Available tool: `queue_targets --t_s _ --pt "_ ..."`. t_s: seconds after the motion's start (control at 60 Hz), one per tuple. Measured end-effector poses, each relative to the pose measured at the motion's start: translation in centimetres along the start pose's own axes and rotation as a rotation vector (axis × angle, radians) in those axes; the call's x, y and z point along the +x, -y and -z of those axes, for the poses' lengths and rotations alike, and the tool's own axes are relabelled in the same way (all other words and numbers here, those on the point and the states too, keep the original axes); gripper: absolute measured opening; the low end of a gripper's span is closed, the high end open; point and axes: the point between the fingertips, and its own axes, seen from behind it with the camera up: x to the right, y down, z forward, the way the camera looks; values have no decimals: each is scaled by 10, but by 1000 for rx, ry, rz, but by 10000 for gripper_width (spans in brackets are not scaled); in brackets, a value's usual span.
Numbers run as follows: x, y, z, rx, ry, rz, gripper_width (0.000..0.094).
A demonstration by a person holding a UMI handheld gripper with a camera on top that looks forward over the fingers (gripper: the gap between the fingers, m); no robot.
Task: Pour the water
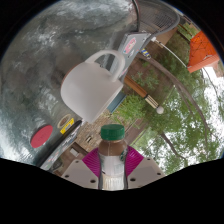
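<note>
Tongs pinch a clear water bottle with green cap, one pink pad pressed to each side. Bottle stands upright between the tips. White mug lies just beyond and left, handle pointing far. Red disc lies left on the desk.

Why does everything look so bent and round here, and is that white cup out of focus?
Gripper view: the wide-angle lens curves the scene into a bowl shape. The white cup looks soft and brightly lit, a little washed out; the green-capped bottle between the fingers is slightly blurred from closeness.
</note>
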Motion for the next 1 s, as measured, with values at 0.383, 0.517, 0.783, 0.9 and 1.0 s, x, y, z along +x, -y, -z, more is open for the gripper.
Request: queue_targets --t_s 0.383,0.517,0.783,0.9,1.0 --pt "6 -4 -3 1 -12 -126 283" --pt "29 -38 -7 -17 -37 -792 284" --pt "-29 -19 -9 180 143 -2211 285" --pt "-59 2 -24 180 148 -2317 283" --pt "-77 6 -42 173 175 -2314 283"
